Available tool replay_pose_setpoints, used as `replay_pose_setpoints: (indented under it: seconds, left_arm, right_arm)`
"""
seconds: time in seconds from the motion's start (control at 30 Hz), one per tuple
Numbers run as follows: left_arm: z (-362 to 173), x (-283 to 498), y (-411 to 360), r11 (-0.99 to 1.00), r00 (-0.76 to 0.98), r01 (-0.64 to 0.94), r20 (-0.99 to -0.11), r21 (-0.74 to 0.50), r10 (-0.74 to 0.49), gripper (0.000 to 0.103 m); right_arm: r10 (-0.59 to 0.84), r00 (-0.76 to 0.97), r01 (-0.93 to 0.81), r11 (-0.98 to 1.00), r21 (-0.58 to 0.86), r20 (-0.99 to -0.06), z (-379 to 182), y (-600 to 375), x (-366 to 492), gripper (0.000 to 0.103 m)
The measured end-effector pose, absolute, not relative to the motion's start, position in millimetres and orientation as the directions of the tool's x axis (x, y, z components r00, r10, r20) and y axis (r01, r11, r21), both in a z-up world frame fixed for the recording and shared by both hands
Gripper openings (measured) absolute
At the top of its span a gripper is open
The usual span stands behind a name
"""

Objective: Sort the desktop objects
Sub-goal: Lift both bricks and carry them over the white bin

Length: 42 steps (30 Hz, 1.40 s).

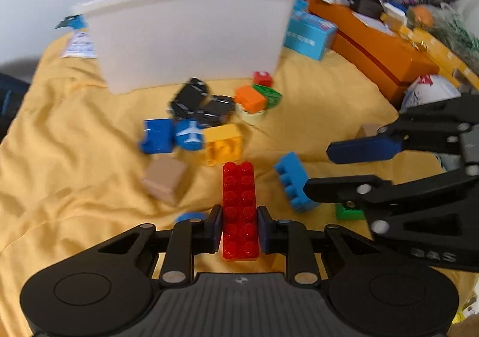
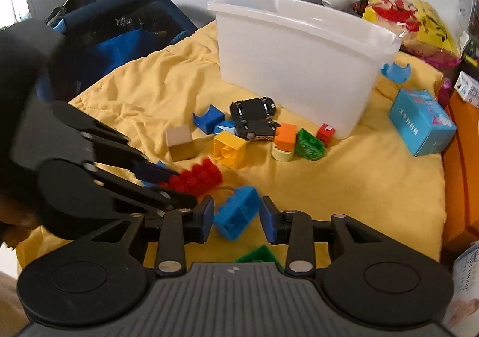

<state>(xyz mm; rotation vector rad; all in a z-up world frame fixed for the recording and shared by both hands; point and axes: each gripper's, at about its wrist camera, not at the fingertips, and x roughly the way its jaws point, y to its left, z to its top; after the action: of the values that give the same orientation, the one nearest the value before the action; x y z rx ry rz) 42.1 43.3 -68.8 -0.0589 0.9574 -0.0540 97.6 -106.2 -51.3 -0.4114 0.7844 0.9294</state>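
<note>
Left wrist view: the long red brick (image 1: 239, 211) lies at lower centre, its long axis running straight up the frame, studs facing the camera. The left claw (image 1: 239, 232) pinches it on both long sides near its lower end. At right, the right claw (image 1: 317, 169) reaches in from the frame's right edge, its fingers spread, the light blue brick (image 1: 292, 181) lying just at their tips. In the right wrist view that light blue brick (image 2: 238, 212) sits tilted between the spread fingers of the right claw (image 2: 236, 218), neither pad clearly touching it. Beyond, on the yellow quilt (image 1: 314, 115), lie a wooden cube (image 1: 164, 178), a yellow brick (image 1: 223, 144), a black toy car (image 1: 200, 103) and an orange brick (image 1: 250, 99), in front of the white plastic bin (image 1: 191, 28).
</note>
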Motion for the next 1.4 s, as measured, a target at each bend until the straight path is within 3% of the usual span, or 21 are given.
replay_pose_setpoints:
  seconds: [0.3,0.47,0.8,0.87,0.97,1.23,1.4]
  left_arm:
    - [-59.3,18.1,69.8,0.997,0.602,-0.047,-0.798,-0.068,-0.026,0.027]
    - [-58.9,16.4,76.8,0.992,0.607,-0.047,-0.792,-0.117,-0.065,0.027]
    - [-59.4,26.6,63.1,0.991,0.612,0.04,-0.781,-0.13,-0.127,0.027]
    - [-59.3,28.1,64.5,0.99,0.61,0.042,-0.781,-0.133,-0.131,0.027]
    - [-50.3,32.9,68.5,0.99,0.624,0.046,-0.77,-0.13,-0.13,0.027]
    - [22.8,75.3,88.5,0.997,0.767,0.053,-0.638,-0.056,-0.076,0.027]
    - [62.0,120.7,106.1,1.0,0.826,0.02,-0.564,0.019,-0.006,0.027]
  right_arm:
    - [0.524,0.413,-0.88,0.441,-0.177,-0.745,-64.6,-69.7,64.8,0.037]
    - [0.37,0.536,-0.817,0.452,-0.357,-0.759,-87.4,-62.5,62.6,0.038]
    - [0.271,0.53,-0.772,0.547,-0.324,-0.804,-96.3,-76.6,82.8,0.033]
    - [0.297,0.507,-0.775,0.568,-0.278,-0.809,-96.4,-82.8,86.4,0.027]
    - [0.336,0.488,-0.776,0.59,-0.224,-0.805,-85.1,-86.9,88.8,0.027]
    - [0.484,0.571,-0.738,0.656,-0.156,-0.663,3.3,-83.8,118.0,0.027]
    - [0.492,0.645,-0.697,0.694,-0.184,-0.585,42.0,-67.0,156.5,0.027]
